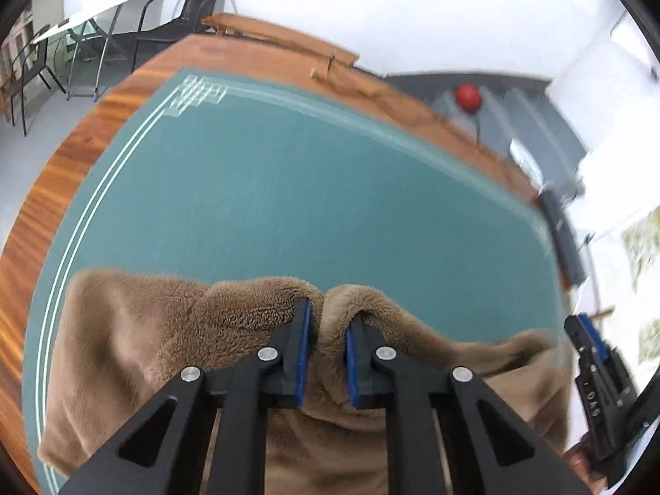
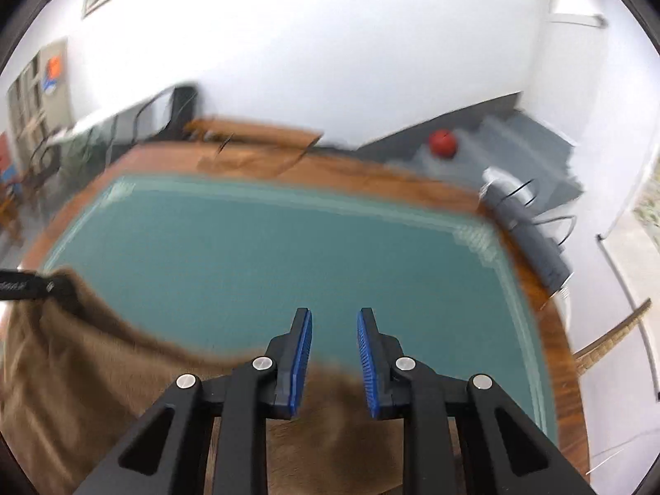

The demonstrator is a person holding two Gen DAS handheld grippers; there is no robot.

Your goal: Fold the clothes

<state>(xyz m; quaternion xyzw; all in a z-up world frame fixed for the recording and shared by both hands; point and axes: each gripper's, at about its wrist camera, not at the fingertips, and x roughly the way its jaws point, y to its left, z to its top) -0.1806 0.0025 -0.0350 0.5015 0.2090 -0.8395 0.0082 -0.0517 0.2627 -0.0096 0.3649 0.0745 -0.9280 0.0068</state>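
Observation:
A brown fleece garment lies at the near side of a teal mat on a wooden table. My left gripper is shut on a bunched fold of its upper edge, and fleece fills the gap between the blue pads. From there the edge sags, then rises to my right gripper at the far right. In the right wrist view, my right gripper stands narrow. The garment is blurred and caught low between its pads, with mat showing between the tips. The left gripper shows at the left edge.
The far half of the mat is bare. A dark flat device with cables lies on the table's right edge. Wooden seating stands behind the table. Grey steps with a red ball rise at back right, and black chairs stand at back left.

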